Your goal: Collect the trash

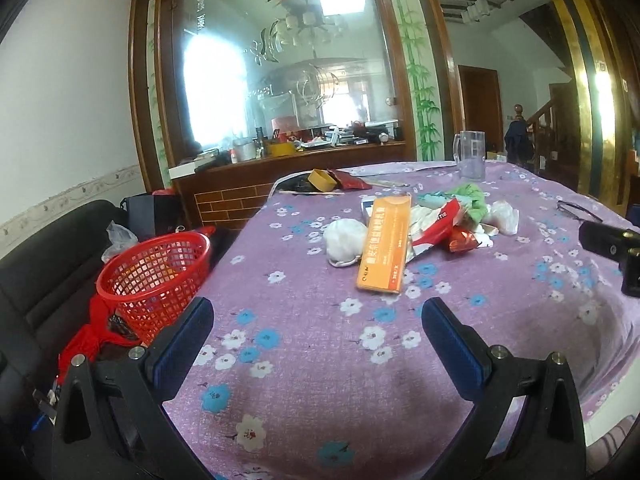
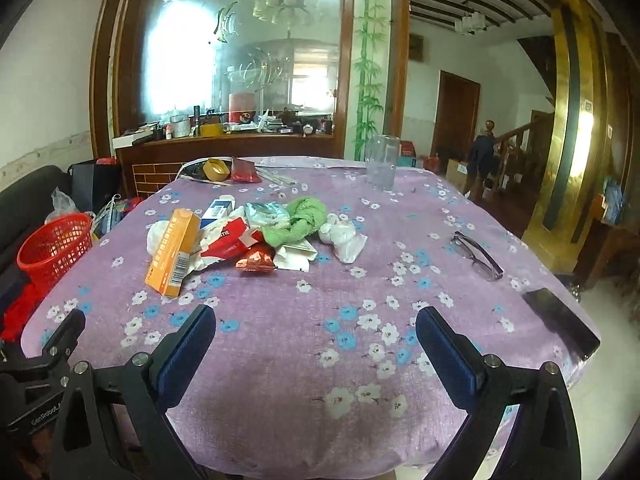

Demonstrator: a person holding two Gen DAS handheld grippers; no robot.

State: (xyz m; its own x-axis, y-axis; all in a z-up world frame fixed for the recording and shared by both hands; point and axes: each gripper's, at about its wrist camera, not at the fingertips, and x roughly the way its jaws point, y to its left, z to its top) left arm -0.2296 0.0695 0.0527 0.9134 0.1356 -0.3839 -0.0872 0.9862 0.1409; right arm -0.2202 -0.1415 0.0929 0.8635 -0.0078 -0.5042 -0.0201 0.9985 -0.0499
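Both jaws wide, empty | left gripper (image 1: 318,314), right gripper (image 2: 316,320) low in frame | orange box (image 2: 174,252) centre-left | red basket (image 1: 154,276) left edge, off worktop (image 2: 300,380)

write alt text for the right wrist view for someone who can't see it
A pile of trash sits mid-table on a purple floral tablecloth: an orange box, red wrappers, a green cloth and crumpled white plastic. The open right gripper hovers empty at the near edge. A red mesh basket stands off the table's left; eyeglasses lie right.
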